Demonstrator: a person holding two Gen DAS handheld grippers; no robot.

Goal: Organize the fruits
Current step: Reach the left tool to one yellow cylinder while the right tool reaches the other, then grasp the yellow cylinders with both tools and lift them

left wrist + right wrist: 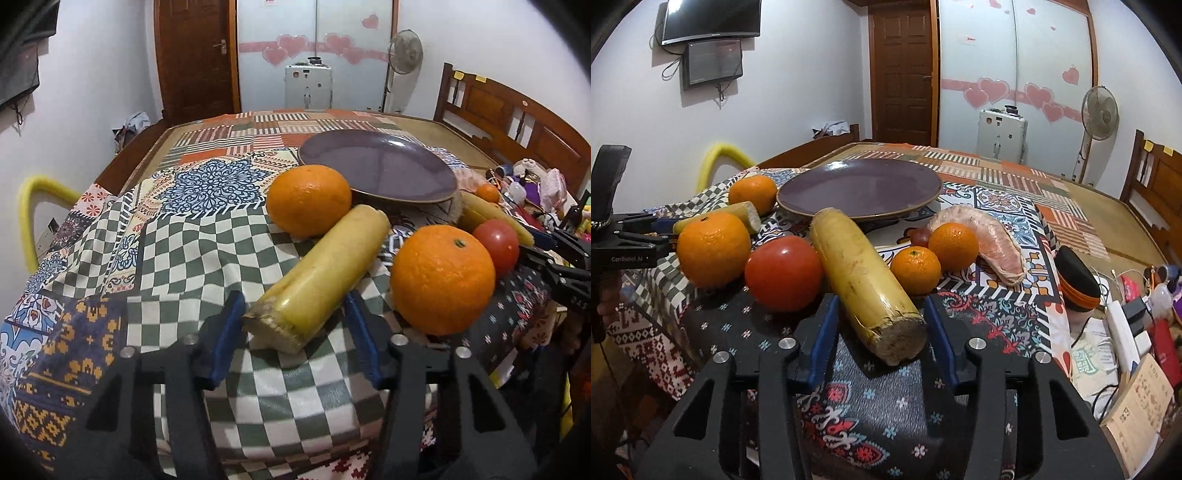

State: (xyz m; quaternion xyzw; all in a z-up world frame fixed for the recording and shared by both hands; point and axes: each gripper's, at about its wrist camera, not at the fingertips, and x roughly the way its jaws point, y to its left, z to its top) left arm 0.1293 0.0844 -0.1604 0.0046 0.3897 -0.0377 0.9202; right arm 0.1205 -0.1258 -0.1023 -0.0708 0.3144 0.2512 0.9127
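A yellow sugarcane piece [325,266] lies on the patterned cloth, and my left gripper [293,299] is shut on its cut end, blue pads against both sides. Two oranges [308,199] [441,278] flank it, with a tomato [496,245] to the right. My right gripper [880,302] is shut on a second sugarcane piece [860,273], between the tomato [783,271] and two small mandarins [915,269]. A bare purple plate [860,188] sits behind the fruit. A pink pomelo segment [982,236] lies at the right.
A black and orange case [1075,280], a power strip [1123,332] and a book [1137,413] crowd the cloth's right edge. The cloth drops off at the near edge. A wooden headboard [517,122] and a fan [404,51] stand behind.
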